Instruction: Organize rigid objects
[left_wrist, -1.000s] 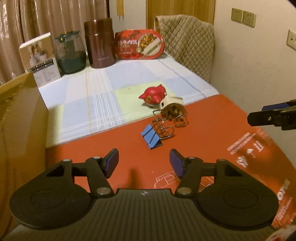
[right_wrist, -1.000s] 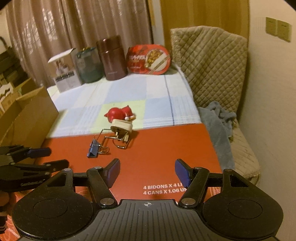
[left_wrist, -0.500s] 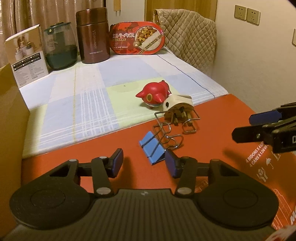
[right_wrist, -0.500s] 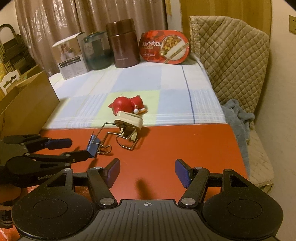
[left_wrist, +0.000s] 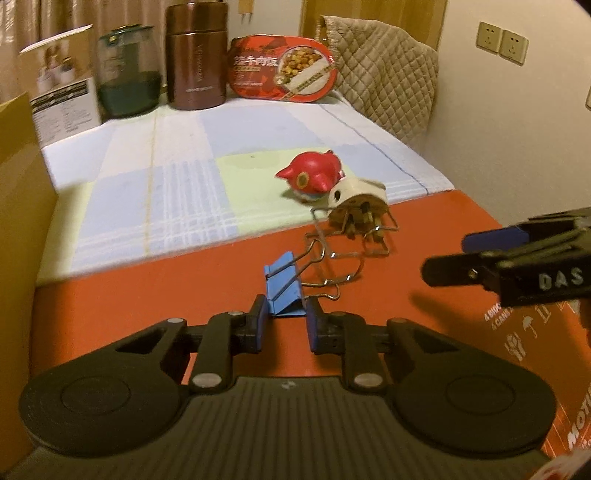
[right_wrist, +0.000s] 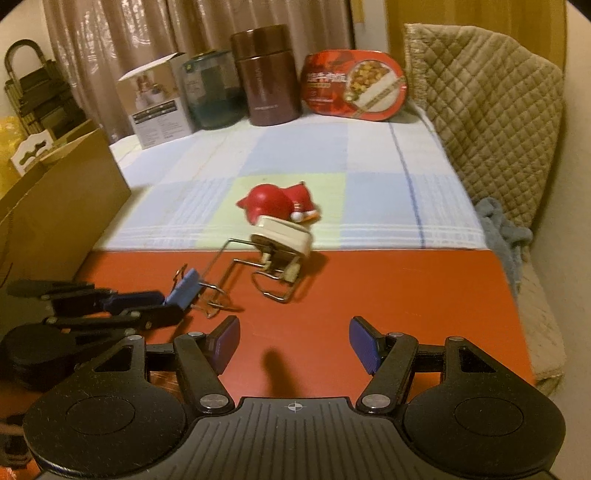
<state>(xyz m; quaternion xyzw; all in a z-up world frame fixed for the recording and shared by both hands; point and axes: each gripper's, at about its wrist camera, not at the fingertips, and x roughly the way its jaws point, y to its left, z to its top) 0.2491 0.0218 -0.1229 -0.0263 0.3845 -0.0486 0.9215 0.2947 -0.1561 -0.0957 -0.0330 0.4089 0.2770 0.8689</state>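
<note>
Clip (left_wrist: 283, 291), the blue binder clip, lies on the red board (left_wrist: 184, 291) at the near end of a small cluster, and our left gripper (left_wrist: 283, 319) has just shut on it: both pads press the clip's folded body from either side, with its wire handles (left_wrist: 332, 273) sticking out toward the plug. In the right wrist view the same grip shows from the side, the clip pinched at the left fingertips. Beyond it sit a cream plug (left_wrist: 356, 201) with a wire loop (left_wrist: 373, 240) tangled about its prongs, and a red toy (left_wrist: 312, 177) on the checked cloth (left_wrist: 177, 177). Whether the clip's handles are hooked into that loop we cannot tell.

We judge this the pick-up step for the first item, with sorting hardly begun. Next we would lift the clip slowly and watch whether the wire and plug drag along; if they do, our right gripper (right_wrist: 293, 345) is the one to hold them down. It hangs half open over bare board, holding nothing. The cardboard box (left_wrist: 22, 206) at the left looks a likely place to drop things, though that is only our guess.

Against a second ago, our left jaws stood well apart and short of the clip; now they are closed on it, and the gripper sits lower and nearer. The right gripper has also come closer to the cluster, its gap unchanged.
</note>
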